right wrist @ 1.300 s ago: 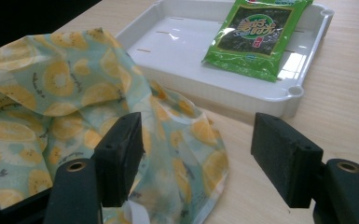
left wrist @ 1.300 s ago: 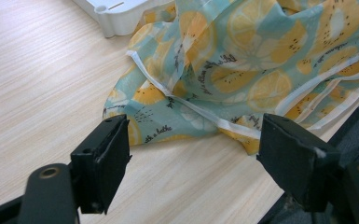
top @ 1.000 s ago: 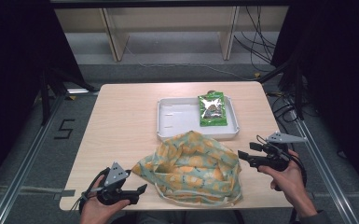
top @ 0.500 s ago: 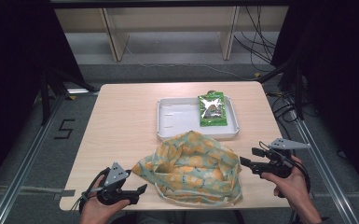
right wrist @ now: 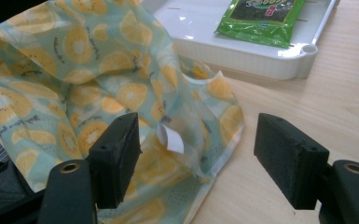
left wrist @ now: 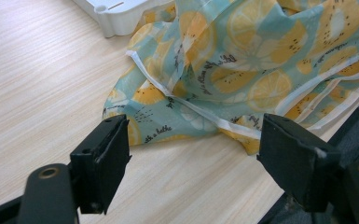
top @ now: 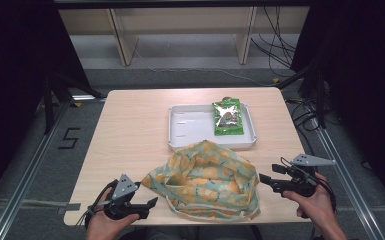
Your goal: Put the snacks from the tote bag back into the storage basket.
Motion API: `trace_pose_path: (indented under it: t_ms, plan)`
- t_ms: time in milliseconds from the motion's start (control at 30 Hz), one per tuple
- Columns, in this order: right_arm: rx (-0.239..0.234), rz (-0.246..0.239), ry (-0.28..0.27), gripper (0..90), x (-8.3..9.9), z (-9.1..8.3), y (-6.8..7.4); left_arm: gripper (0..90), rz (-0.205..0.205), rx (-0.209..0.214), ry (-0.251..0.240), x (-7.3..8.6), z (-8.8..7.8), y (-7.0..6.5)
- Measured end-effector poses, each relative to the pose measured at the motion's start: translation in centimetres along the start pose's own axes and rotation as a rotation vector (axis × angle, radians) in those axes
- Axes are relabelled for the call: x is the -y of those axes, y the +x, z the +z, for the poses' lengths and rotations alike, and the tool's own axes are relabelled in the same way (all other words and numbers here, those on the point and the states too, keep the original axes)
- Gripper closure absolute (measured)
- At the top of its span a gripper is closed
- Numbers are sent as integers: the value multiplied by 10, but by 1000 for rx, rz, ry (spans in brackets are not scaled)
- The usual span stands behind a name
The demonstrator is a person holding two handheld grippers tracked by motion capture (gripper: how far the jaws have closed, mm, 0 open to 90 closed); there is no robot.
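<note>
The left claw stands released at the near left edge of the surface, its jaws wide apart and aimed at the near left corner of the bag, with nothing between them. In the left claw's own view that corner lies just beyond the jaw tips, apart from both. The right claw is likewise released, hovering just beside the bag's right edge; in its own view the fabric and a small white label lie ahead of the jaws, not pinched.

The bag, a thin cloth one printed with orange slices on pale green, lies crumpled and mostly flat on the near half of the surface, its far edge touching or overlapping the white tray. A green packet rests in the tray's right part.

As I judge it, the work has barely begun: neither side of the bag is gripped, its mouth is not spread, and the packet is not yet inside. Gripping, opening and loading all appear left.
</note>
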State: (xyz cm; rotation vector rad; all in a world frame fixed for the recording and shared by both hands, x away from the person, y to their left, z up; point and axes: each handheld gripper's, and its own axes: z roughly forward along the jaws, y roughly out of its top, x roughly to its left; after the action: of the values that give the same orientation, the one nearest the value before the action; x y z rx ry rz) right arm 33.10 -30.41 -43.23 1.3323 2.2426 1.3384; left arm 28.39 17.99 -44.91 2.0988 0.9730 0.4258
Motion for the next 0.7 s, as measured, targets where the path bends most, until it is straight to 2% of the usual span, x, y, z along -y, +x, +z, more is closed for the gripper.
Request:
trace_pose_path:
  t_ms: [33, 67, 100, 233, 267, 300, 333, 367, 400, 467, 500, 567, 633, 667, 700]
  plan:
    - [-7, -18, -4, 324, 2, 1, -1, 241, -11, -5, -27, 0, 1, -1]
    - [1, 2, 3, 324, 4, 0, 1, 241, -11, -5, -27, 0, 1, -1]
    - [1, 2, 3, 324, 4, 0, 1, 241, -13, -4, -27, 0, 1, -1]
    - [-4, -22, 11, 321, 8, -1, 1, 241, -14, -5, -28, 0, 1, -1]
    - [-8, 8, 21, 318, 10, -3, 4, 241, -13, -8, -25, 0, 1, -2]
    - [-9, -8, 15, 314, 11, -4, 2, 241, -13, -8, -25, 0, 1, -2]
    - [-9, -8, 15, 314, 11, -4, 2, 241, -19, -6, -34, 0, 2, -2]
    - [-13, 17, 30, 307, 14, -6, 4, 241, -11, -7, -26, 0, 1, -2]
    - [-9, -1, 23, 305, 15, -6, 3, 241, -12, -7, -27, 0, 1, -2]
    - [-11, -1, 32, 302, 17, -6, 3, 241, -11, -8, -26, 0, 1, -1]
    - [-16, 24, 44, 299, 18, -7, 5, 241, -12, -7, -27, 0, 1, -2]
    - [-21, -15, 39, 290, 21, -7, 3, 241, -10, -8, -27, 0, 1, -2]
    - [-20, -18, 35, 290, 23, -7, 2, 241, -11, -8, -27, 0, 1, -2]
    - [-19, 12, 41, 288, 24, -8, 5, 241, -10, -8, -27, 0, 1, -2]
    - [-18, -2, 55, 285, 25, -9, 4, 241, -12, -8, -28, 0, 2, -2]
